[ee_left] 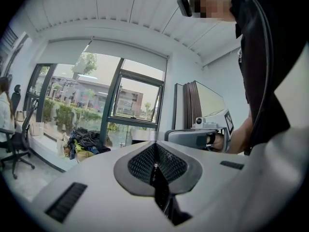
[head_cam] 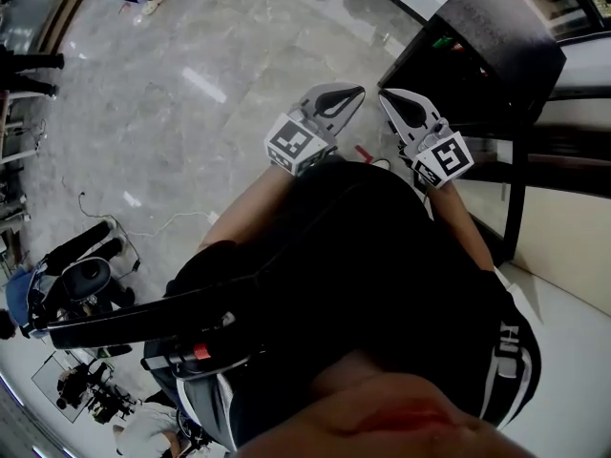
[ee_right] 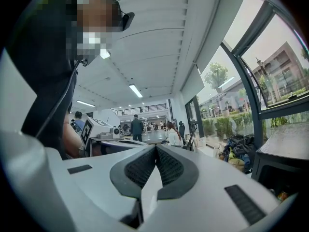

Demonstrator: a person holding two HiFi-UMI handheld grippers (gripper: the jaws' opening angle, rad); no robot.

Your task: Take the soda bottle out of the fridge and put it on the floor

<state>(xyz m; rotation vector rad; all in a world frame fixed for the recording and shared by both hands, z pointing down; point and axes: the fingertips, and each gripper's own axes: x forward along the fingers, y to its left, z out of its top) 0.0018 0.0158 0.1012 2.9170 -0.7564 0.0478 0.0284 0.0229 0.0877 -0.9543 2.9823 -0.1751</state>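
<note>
**Holding both grippers shut and empty, near side of the fridge**

Left gripper [head_cam: 351, 93] [ee_left: 154, 148]: fingers [ee_left: 144, 162] pressed together, nothing between them. Right gripper [head_cam: 386, 96] [ee_right: 155, 149]: fingers [ee_right: 140, 167] likewise narrow, tips meeting, empty. Both are held side by side in front of the person's chest, tips pointing far and close to each other, above the pale marble floor [head_cam: 191, 113]. The fridge [head_cam: 496, 36] [ee_right: 286, 146] stands far right, a dark box just beyond the right gripper, apart from it. Small coloured items [ee_right: 281, 195] sit in its dark opening. The soda bottle is too small to pick out among them.
</note>
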